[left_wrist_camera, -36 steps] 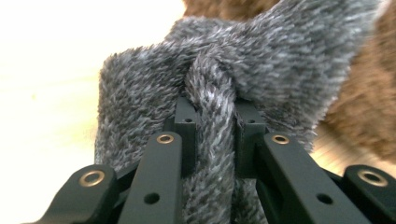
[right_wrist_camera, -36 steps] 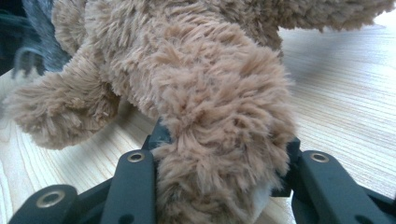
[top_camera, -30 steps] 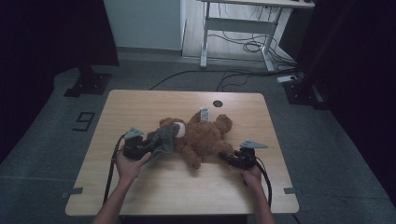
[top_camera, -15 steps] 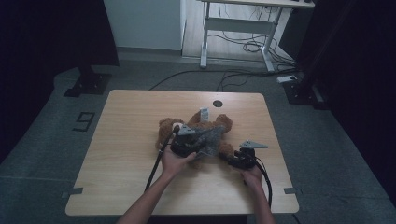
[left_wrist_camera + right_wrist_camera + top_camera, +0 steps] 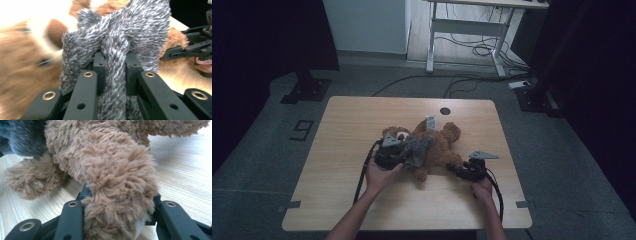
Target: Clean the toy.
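- Left gripper (image 5: 404, 155): jaws clamped on grey knitted cloth (image 5: 117, 50); since a second ago it has carried the cloth rightward, from beside the bear's head onto its chest.
- Right gripper (image 5: 457, 170): jaws clamped on one leg of the teddy bear (image 5: 437, 142); place unchanged.
- Teddy bear: on its back at mid table (image 5: 347, 125), long axis slanting, head toward the left edge, legs toward the right and near edges.
- Open room: bare wood along left, near and far edges.
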`<action>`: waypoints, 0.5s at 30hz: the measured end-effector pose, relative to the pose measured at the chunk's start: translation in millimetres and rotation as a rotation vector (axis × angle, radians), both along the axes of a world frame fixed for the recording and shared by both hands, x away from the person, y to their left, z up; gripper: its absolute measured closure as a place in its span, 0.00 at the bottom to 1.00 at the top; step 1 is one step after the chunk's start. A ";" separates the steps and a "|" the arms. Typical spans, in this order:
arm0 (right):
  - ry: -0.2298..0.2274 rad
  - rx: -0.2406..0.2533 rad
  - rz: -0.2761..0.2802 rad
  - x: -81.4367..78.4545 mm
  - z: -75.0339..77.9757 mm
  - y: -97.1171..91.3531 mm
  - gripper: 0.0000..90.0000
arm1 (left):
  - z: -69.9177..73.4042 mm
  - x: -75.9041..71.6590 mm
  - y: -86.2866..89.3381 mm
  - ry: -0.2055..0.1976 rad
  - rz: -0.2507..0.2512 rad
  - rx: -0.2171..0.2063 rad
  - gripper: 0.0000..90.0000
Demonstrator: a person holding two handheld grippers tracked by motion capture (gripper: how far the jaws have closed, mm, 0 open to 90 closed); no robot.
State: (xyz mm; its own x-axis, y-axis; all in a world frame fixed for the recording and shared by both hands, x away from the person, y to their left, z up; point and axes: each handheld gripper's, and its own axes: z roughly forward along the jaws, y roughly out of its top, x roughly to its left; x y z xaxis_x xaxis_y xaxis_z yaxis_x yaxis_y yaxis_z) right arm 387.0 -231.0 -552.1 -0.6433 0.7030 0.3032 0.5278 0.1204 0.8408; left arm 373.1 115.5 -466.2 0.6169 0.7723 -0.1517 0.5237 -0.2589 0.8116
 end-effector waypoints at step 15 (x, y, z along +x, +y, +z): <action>0.004 0.003 0.005 -0.1 -0.2 0.6 0.63 | -44.2 1.3 85.8 0.110 0.171 -0.054 0.83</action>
State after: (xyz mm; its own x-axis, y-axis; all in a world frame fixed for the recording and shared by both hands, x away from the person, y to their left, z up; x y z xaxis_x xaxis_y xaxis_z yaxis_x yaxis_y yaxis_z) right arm 386.8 -230.4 -552.3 -0.6453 0.6992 0.3076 0.5306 0.1206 0.8390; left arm 374.4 201.2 -510.4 0.4551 0.8531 -0.2551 0.6427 -0.1165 0.7572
